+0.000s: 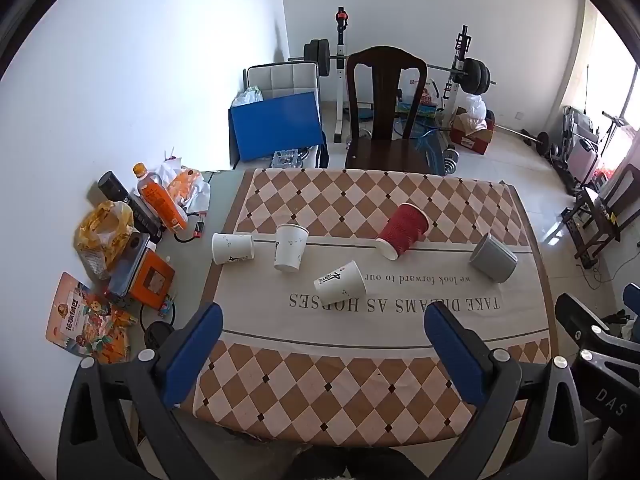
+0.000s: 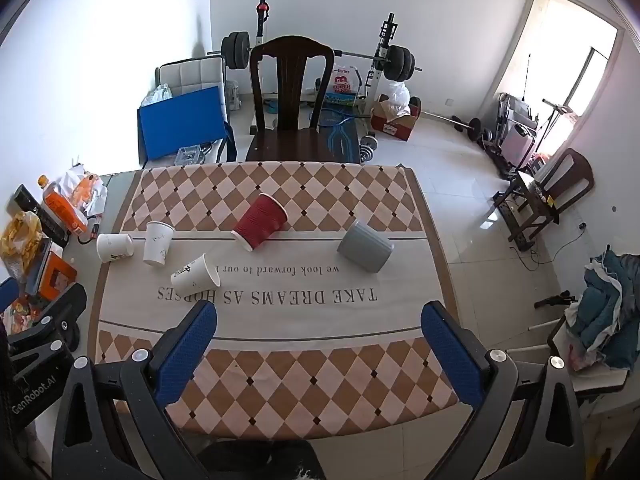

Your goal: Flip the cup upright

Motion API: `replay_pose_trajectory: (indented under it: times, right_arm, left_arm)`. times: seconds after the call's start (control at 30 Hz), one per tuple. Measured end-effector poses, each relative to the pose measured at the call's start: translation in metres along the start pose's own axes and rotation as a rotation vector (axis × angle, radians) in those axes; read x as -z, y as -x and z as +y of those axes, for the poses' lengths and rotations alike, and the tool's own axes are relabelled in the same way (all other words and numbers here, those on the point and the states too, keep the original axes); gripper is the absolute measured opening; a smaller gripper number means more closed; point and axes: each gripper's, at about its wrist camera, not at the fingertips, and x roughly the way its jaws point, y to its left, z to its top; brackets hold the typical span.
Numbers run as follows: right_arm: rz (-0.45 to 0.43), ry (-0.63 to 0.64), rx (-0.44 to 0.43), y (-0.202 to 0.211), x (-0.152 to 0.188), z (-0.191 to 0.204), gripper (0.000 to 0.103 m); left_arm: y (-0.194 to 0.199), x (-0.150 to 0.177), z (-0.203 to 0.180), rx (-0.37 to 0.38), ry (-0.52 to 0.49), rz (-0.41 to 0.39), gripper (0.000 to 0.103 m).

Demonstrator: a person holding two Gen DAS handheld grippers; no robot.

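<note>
Checkered tablecloth (image 1: 360, 380) holds tipped cups; both grippers (image 1: 324, 344) (image 2: 318, 340) hover wide open, and the red cup (image 1: 403, 231) may roll away if nudged.

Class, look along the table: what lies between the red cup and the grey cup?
Nothing: in both wrist views only bare tablecloth separates the red cup from the grey cup.

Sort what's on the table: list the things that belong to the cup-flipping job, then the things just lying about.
Job:
red cup, on its side
grey cup, tipped
three white paper cups
left gripper and right gripper, both open

Lying about:
orange bottle
yellow bag
snack packet
orange box
</note>
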Motion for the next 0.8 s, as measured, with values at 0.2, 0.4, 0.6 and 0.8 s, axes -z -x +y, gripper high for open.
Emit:
replay_pose_trajectory:
  times: [0.2, 0.4, 0.6, 0.8]
  right_arm:
    - [-0.005, 0.003, 0.009, 0.000, 0.000, 0.000, 0.103]
    - [-0.008, 0.002, 0.007, 0.001, 0.000, -0.001, 0.103]
    - [-0.008, 0.001, 0.008, 0.001, 0.001, -0.002, 0.103]
    - [-0.009, 0.000, 0.006, 0.001, 0.001, -0.003, 0.103]
  left_arm:
    - [-0.003, -0.001, 0.000, -0.009, -0.001, -0.008, 0.103]
    - [-0.005, -0.001, -0.002, -0.007, -0.006, -0.007, 0.103]
    - [0.006, -0.003, -0.001, -0.001, -0.003, -0.014, 0.103]
    - [0.011, -0.003, 0.000, -0.007, -0.004, -0.018, 0.103]
